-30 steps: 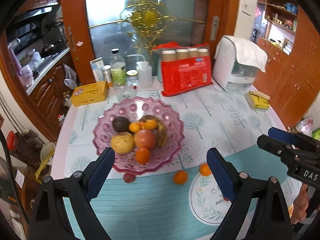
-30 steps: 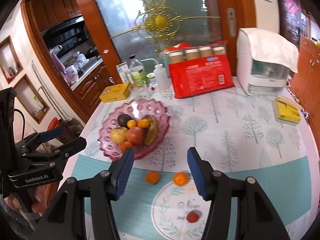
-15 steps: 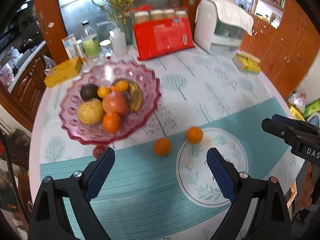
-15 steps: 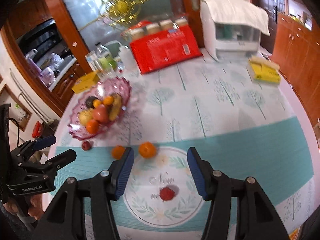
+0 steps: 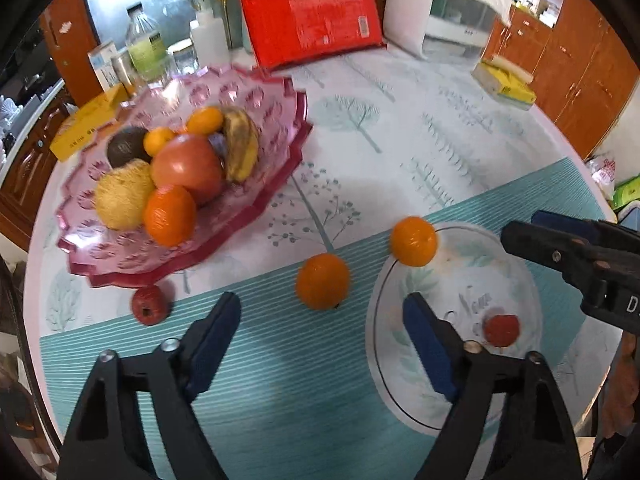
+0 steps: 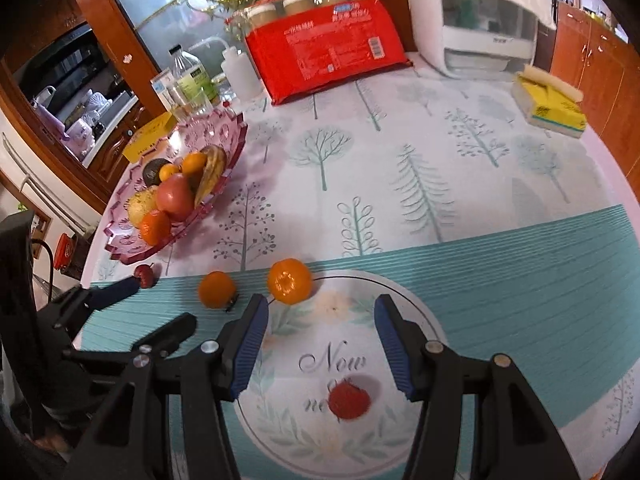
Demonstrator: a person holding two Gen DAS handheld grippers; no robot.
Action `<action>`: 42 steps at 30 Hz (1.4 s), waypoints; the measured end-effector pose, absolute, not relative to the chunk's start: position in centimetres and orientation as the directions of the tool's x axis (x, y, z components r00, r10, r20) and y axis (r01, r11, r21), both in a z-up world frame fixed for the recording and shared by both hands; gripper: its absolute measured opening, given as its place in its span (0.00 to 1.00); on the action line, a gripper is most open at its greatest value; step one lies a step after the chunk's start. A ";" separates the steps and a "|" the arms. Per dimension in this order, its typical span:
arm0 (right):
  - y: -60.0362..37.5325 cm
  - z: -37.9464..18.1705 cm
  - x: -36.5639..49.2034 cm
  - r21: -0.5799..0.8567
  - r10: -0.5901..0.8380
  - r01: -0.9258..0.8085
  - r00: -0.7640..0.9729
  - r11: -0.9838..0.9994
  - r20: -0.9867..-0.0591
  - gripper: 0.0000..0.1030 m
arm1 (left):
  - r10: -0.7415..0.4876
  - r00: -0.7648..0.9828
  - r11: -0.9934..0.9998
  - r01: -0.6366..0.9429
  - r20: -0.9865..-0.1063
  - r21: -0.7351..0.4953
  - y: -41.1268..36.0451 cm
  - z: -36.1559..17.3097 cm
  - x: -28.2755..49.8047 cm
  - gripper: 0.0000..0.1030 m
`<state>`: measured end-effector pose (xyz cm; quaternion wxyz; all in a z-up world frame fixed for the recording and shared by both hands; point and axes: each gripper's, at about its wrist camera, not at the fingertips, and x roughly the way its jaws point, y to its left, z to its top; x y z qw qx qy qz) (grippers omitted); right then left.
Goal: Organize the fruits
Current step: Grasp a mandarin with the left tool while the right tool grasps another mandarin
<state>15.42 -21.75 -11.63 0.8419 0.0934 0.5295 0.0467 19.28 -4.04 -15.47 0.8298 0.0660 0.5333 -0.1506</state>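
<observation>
Scalloped pink glass fruit bowl (image 5: 280,92), my landmark, stands on the tree-printed tablecloth (image 5: 420,128). Piled in it: a red-orange apple (image 5: 186,166), a rough yellow round fruit (image 5: 122,194), a dark avocado (image 5: 126,146), a browned banana (image 5: 240,144), and several small oranges, one at the near edge of the pile (image 5: 170,214).

Loose fruit outside the bowl, all on the teal striped band of the cloth: a small dark-red fruit with a stem end (image 5: 149,305) just beside the bowl's near rim; a first loose orange (image 5: 322,280) farther toward my right; a second loose orange (image 5: 413,241) beyond that, on the edge of the round printed medallion (image 6: 400,292); and a small bright-red spiky fruit (image 6: 349,400) on the medallion's lettering, farthest from the bowl.

My left tongs (image 5: 320,320) hang above the cloth with their blue pads wide apart, holding nothing; the first loose orange lies just ahead of the gap. My right tongs (image 6: 318,330) are likewise spread and empty, over the medallion, the spiky red fruit lying in the gap between the two arms.

Behind the bowl: a yellow carton (image 6: 150,136), a clear bottle with a green label (image 6: 192,74), a red bag of jars (image 6: 324,54), and a white appliance under a cloth (image 6: 476,12). A yellow tissue pack (image 6: 552,110) lies well apart from the bowl.
</observation>
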 end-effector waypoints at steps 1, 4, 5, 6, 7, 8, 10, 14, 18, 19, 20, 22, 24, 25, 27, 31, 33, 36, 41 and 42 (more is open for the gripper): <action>-21.6 -12.1 15.8 0.212 0.182 0.022 0.429 0.977 -0.885 0.54 | -0.178 0.376 0.947 0.318 -0.909 -0.053 -4.1 -16.1 19.6 0.74; -21.1 -13.8 16.9 0.231 0.199 0.029 0.407 0.973 -0.892 0.54 | -0.180 0.357 0.947 0.314 -0.916 -0.064 -4.1 -17.6 20.4 0.70; -20.9 -14.3 17.3 0.238 0.207 0.030 0.401 0.971 -0.893 0.54 | -0.179 0.355 0.948 0.313 -0.918 -0.064 -4.1 -17.9 20.6 0.70; -20.7 -14.7 17.6 0.241 0.209 0.031 0.396 0.970 -0.894 0.54 | -0.177 0.353 0.948 0.312 -0.919 -0.062 -4.0 -18.2 20.8 0.69; -20.5 -15.3 18.0 0.246 0.215 0.032 0.389 0.969 -0.896 0.54 | -0.174 0.353 0.948 0.312 -0.919 -0.060 -4.0 -18.5 21.0 0.68; -20.3 -15.6 18.2 0.249 0.218 0.032 0.386 0.968 -0.896 0.54 | -0.176 0.352 0.948 0.312 -0.919 -0.062 -4.0 -18.8 21.1 0.66; -19.8 -16.3 18.8 0.249 0.220 0.029 0.380 0.968 -0.898 0.54 | -0.182 0.348 0.946 0.316 -0.920 -0.068 -4.0 -19.4 21.3 0.63; -19.2 -17.9 19.6 0.246 0.221 0.027 0.356 0.969 -0.908 0.54 | -0.184 0.345 0.947 0.314 -0.920 -0.072 -4.3 -20.7 21.7 0.55; -18.9 -18.8 19.8 0.240 0.214 0.028 0.359 0.970 -0.908 0.53 | -0.180 0.362 0.946 0.320 -0.915 -0.059 -4.8 -21.2 21.8 0.51; -18.7 -18.9 19.8 0.240 0.216 0.022 0.357 0.971 -0.909 0.51 | -0.178 0.367 0.945 0.322 -0.913 -0.055 -5.0 -21.2 21.8 0.50; -18.7 -18.9 19.8 0.246 0.224 0.016 0.364 0.969 -0.904 0.48 | -0.174 0.373 0.945 0.324 -0.911 -0.048 -5.1 -21.3 21.7 0.49; -18.6 -18.9 19.8 0.270 0.249 0.008 0.363 0.963 -0.898 0.40 | -0.166 0.381 0.944 0.327 -0.909 -0.035 -5.6 -21.4 21.7 0.48; -18.4 -18.8 19.7 0.253 0.237 -0.003 0.365 0.967 -0.900 0.40 | -0.158 0.388 0.944 0.329 -0.908 -0.024 -5.9 -21.4 21.7 0.45; -18.4 -18.7 19.6 0.243 0.228 -0.007 0.368 0.970 -0.902 0.40 | -0.159 0.389 0.944 0.330 -0.907 -0.023 -6.0 -21.4 21.8 0.42; -18.5 -18.7 19.3 0.238 0.222 -0.002 0.369 0.971 -0.903 0.40 | -0.160 0.388 0.942 0.334 -0.908 -0.023 -6.3 -21.4 21.9 0.39; -19.5 -18.5 18.6 0.259 0.228 0.035 0.373 0.965 -0.899 0.40 | -0.149 0.391 0.945 0.328 -0.908 -0.014 -6.8 -21.4 22.1 0.36; -19.9 -18.4 18.3 0.267 0.232 0.045 0.376 0.963 -0.897 0.40 | -0.143 0.391 0.948 0.319 -0.909 -0.012 -6.9 -21.4 22.3 0.36; -20.4 -18.1 17.7 0.269 0.230 0.051 0.381 0.962 -0.895 0.40 | -0.136 0.389 0.950 0.313 -0.911 -0.008 -7.0 -21.4 22.2 0.35; -20.8 -17.6 16.7 0.272 0.231 0.054 0.391 0.961 -0.891 0.40 | -0.151 0.376 0.947 0.320 -0.914 -0.024 -7.7 -21.3 21.9 0.34; -20.9 -17.5 16.5 0.273 0.231 0.055 0.392 0.960 -0.890 0.40 | -0.152 0.378 0.947 0.322 -0.913 -0.024 -7.7 -21.1 21.7 0.34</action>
